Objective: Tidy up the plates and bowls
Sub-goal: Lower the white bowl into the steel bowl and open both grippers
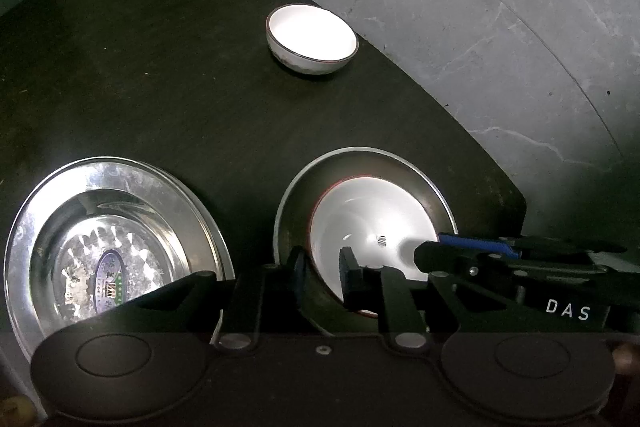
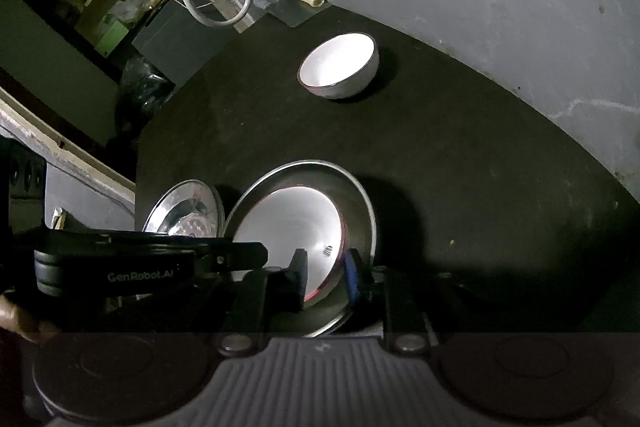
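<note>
Bowls and plates are being sorted on the dark counter (image 1: 140,75), and both grippers meet at one pile: a white bowl with a red rim (image 1: 372,223) sits inside a shallow steel plate (image 1: 292,211), presumably nested so the pair takes one spot. The left gripper (image 1: 322,267) straddles the bowl's near wall, one finger outside and one inside, jaws narrow; a gap shows on the inner side, so I judge the pads are not pressing. The right gripper (image 2: 326,267) straddles the opposite wall likewise – jaws narrow, a sliver of space around the rim. Two grippers on opposite walls would keep a smooth bowl level while it settled, and the slack jaws suggest it now rests on the plate by its own weight. Just beside, to the left, an embossed steel plate (image 1: 104,247) lies empty – a likely base for stacking. A second white bowl (image 1: 312,39) stands well apart near the counter's far edge, not yet gathered
</note>
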Tool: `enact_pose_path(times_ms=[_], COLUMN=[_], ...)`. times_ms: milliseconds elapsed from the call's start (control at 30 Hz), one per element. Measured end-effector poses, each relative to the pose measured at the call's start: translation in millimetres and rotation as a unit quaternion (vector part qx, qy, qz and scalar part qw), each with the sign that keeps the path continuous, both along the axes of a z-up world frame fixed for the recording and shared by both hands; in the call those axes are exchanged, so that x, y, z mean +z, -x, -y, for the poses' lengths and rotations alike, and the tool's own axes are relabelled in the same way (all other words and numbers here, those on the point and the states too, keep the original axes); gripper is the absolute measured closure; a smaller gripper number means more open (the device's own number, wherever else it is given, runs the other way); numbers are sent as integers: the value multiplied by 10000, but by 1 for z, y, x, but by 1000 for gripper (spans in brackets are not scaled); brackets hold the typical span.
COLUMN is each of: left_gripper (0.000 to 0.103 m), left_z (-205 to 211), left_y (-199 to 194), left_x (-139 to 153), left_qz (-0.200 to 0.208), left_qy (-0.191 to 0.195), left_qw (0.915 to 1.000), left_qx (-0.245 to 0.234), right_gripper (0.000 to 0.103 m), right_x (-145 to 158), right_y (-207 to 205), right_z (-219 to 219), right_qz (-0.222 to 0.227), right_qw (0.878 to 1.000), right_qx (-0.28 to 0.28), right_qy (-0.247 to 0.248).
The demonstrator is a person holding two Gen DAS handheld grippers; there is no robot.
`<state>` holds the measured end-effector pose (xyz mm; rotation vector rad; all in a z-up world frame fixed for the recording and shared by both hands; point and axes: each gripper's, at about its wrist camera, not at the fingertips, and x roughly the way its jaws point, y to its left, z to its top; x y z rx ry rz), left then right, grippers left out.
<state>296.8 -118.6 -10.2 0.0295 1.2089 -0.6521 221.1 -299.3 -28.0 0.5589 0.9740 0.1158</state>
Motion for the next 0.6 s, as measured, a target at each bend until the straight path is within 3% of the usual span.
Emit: enact_pose_path(times_ms=[200,433,500,600], left_gripper=[81,69,63,39], left_z=[-1,-5,-8,-12], left_y=[0,0,-2,-7], left_x=[1,10,17,30], left_qz=[5,68,115,356], left_qy=[-3,46,147,251], left_qw=[10000,10000,9998,9989], left_qx=[3,20,75,177], right_gripper=[79,78,72,63], right_x=[2,8,11,18], right_y=[0,3,5,5], right_z=[0,0,1,7], right_qz=[16,109,189,344], right_qw=[10000,9998,9997,9991], right_qx=[22,41,21,-48], right_qy=[42,145,170,260])
